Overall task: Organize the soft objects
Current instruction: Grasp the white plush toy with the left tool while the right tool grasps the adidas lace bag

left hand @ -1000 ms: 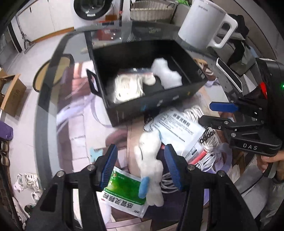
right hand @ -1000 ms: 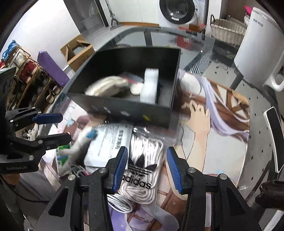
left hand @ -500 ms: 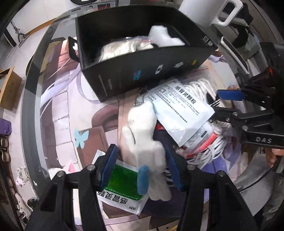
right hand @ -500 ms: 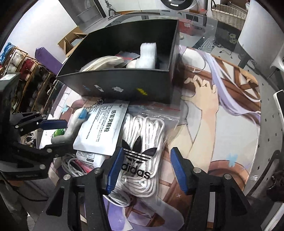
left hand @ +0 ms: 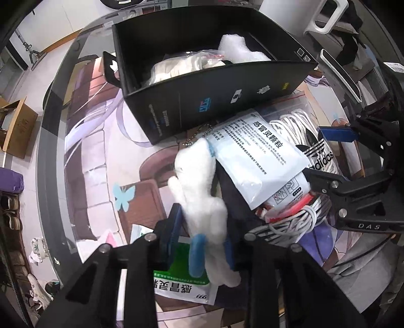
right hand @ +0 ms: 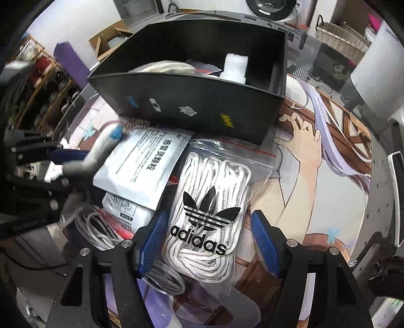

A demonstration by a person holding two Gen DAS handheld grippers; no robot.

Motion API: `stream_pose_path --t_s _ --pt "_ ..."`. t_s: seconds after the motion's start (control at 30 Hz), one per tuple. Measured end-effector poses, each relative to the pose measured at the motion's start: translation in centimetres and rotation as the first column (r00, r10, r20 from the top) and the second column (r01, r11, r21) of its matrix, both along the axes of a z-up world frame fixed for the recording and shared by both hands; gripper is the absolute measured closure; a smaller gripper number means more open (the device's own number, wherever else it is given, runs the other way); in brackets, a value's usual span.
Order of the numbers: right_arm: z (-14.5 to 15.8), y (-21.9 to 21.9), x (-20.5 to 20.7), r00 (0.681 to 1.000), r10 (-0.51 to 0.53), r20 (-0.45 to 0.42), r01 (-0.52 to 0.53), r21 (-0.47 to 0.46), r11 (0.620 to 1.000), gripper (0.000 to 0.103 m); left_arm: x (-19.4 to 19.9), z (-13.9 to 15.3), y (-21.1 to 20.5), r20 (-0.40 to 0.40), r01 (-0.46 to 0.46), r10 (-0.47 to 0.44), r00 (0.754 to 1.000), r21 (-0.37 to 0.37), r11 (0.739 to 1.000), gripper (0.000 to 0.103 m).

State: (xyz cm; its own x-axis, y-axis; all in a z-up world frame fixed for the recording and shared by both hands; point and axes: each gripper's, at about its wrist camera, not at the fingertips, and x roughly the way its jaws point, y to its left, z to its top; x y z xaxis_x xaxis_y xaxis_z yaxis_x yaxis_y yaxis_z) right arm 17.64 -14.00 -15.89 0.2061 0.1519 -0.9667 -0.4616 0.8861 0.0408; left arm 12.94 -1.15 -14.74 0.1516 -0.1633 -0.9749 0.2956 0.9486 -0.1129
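Observation:
My left gripper (left hand: 202, 237) is shut on a white plush toy (left hand: 202, 191) with blue ears and a bead chain, low over the mat. The toy also shows in the right wrist view (right hand: 101, 148). My right gripper (right hand: 209, 242) is open, its blue pads either side of a clear zip bag of white laces with an adidas tag (right hand: 209, 201); I cannot tell if they touch it. The bag also shows in the left wrist view (left hand: 310, 141). The black box (left hand: 222, 101) behind holds a bagged white item (left hand: 181, 65) and white foam (left hand: 237, 50).
A white medicine sachet (left hand: 255, 156) lies over a red-and-white packet and white cable (right hand: 96, 227). A green sachet (left hand: 181, 282) lies under my left gripper. A white kettle (left hand: 325, 17) and a phone (left hand: 338, 73) stand at the right. The printed mat (right hand: 315, 176) covers the glass table.
Both grippers have come down and closer to the pile. My left gripper has closed on the plush toy. The right gripper now straddles the adidas lace bag.

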Motion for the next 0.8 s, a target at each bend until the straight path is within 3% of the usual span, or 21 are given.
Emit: stream_pose_path --t_s 0.23,0.33,0.4,0.53,0.6,0.63,0.8 --pt "0.3 -0.6 0.3 1.000 0.011 0.012 -0.011 -0.043 0.999 0.035 -0.7 0.2 -1.1 0.049 0.063 -0.069 0.996 0.115 0.991 0.077" --pt "0.2 -1.2 0.2 1.000 0.000 -0.003 0.000 -0.039 0.999 0.035 -0.5 0.1 -0.3 0.058 0.021 -0.028 0.998 0.124 0.992 0.050" --pt "0.2 -1.3 0.3 1.000 -0.006 -0.008 0.005 -0.039 0.999 0.031 -0.4 -0.1 -0.2 0.067 0.014 -0.024 0.997 0.139 0.990 0.047" --pt "-0.4 -0.7 0.1 1.000 0.010 0.014 -0.009 -0.070 0.998 0.028 -0.4 0.0 -0.3 0.070 0.014 -0.023 0.997 0.127 0.992 0.054" --pt "-0.4 -0.8 0.1 1.000 0.013 0.016 -0.012 -0.072 0.997 0.028 -0.2 0.1 -0.1 0.047 0.019 -0.023 0.999 0.081 0.997 0.070" --pt "-0.4 -0.9 0.2 1.000 0.015 0.016 -0.014 -0.071 0.997 0.028 -0.2 0.1 -0.2 0.047 0.022 -0.025 0.999 0.074 0.997 0.073" --pt "-0.1 -0.4 -0.1 0.998 0.062 0.023 -0.060 -0.068 0.996 0.044 -0.4 0.3 -0.6 0.054 0.038 -0.043 0.998 0.081 0.996 0.081"
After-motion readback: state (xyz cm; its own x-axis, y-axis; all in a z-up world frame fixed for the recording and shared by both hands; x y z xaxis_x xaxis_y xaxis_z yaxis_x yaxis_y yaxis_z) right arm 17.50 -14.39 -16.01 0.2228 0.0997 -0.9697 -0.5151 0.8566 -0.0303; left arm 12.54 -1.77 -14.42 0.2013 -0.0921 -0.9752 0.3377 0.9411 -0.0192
